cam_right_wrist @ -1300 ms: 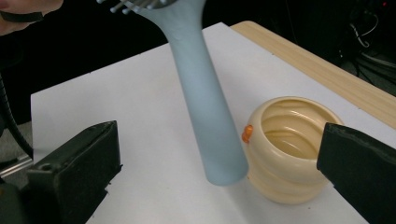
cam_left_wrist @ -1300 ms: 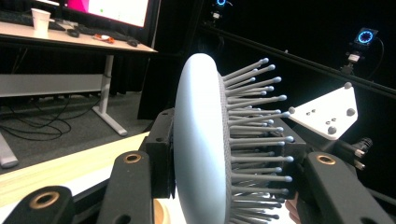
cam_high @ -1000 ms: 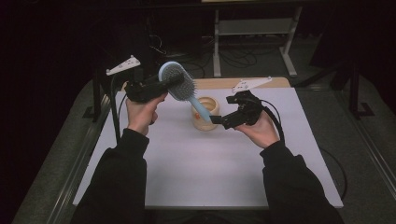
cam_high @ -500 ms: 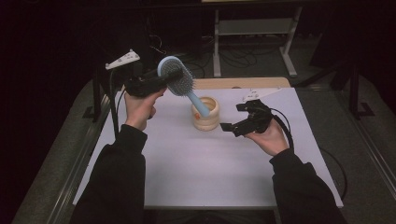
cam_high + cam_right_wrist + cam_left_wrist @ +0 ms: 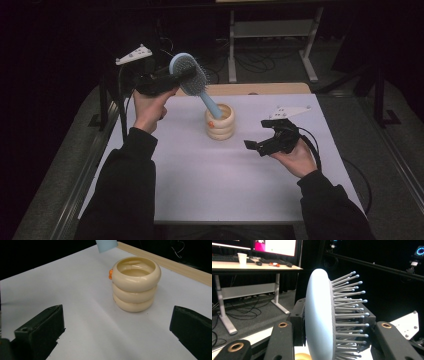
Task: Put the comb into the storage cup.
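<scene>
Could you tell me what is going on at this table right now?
A person is working with two hand-held tongs over a white table. The left tongs are shut on the head of a light blue hairbrush, held up with its handle pointing down toward a cream ribbed cup. The handle tip is above the cup's rim, not yet inside. The right tongs are open and empty, low beside the cup.

The person wears black long sleeves (image 5: 131,175) reaching the wrists; the left gripper (image 5: 167,80) is black, with brass-ringed screw holes along its jaws; the right gripper (image 5: 257,145) is black too; each carries a grey three-cornered plate at twelve o'clock and trails a black cable.
</scene>
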`<state>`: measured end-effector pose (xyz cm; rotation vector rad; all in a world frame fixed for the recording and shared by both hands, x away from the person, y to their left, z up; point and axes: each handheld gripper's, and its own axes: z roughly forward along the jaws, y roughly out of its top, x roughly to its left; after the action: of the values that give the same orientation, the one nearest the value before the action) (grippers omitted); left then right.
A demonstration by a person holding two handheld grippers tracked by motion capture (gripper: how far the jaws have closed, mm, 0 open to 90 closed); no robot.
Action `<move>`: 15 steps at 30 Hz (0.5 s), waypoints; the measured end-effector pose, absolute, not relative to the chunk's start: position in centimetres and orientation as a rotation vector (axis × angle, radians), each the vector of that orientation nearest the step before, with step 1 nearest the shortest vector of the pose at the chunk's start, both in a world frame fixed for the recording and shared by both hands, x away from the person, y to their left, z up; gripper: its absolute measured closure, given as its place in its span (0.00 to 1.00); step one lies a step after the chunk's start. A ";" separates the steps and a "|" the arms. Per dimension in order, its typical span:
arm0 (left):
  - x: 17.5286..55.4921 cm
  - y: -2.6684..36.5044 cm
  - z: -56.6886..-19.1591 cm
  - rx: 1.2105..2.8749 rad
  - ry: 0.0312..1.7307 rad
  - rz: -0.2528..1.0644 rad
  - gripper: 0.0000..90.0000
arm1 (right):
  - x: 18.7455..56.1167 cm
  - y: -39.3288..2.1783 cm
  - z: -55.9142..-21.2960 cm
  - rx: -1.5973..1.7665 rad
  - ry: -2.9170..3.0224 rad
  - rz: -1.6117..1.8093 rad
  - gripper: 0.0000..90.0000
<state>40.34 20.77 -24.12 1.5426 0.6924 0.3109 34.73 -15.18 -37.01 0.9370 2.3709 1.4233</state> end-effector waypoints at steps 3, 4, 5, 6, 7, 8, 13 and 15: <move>40.6 20.6 -24.0 1.540 0.694 0.327 0.60 | 34.3 -15.8 -37.5 0.939 2.351 1.441 0.00; 40.7 20.6 -24.0 1.539 0.695 0.326 0.60 | 34.2 -16.0 -37.6 0.942 2.346 1.450 0.00; 40.8 20.6 -24.0 1.536 0.697 0.326 0.60 | 34.0 -16.2 -37.7 0.945 2.337 1.457 0.00; 41.0 20.6 -24.0 1.535 0.696 0.328 0.60 | 33.9 -16.5 -37.9 0.944 2.326 1.463 0.00; 41.1 20.6 -24.0 1.534 0.698 0.330 0.60 | 33.7 -16.8 -38.0 0.946 2.316 1.470 0.00; 41.1 20.6 -24.1 1.535 0.700 0.333 0.60 | 33.6 -17.0 -38.1 0.949 2.311 1.472 0.00; 41.7 20.6 -24.3 1.542 0.710 0.345 0.60 | 33.1 -18.2 -38.5 0.973 2.278 1.484 0.00; 41.9 20.7 -24.4 1.541 0.718 0.348 0.60 | 32.9 -18.7 -38.7 0.982 2.271 1.486 0.00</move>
<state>41.87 20.66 -24.37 1.5413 0.7178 0.3479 32.92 -18.70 -38.66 0.9823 2.2711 1.4863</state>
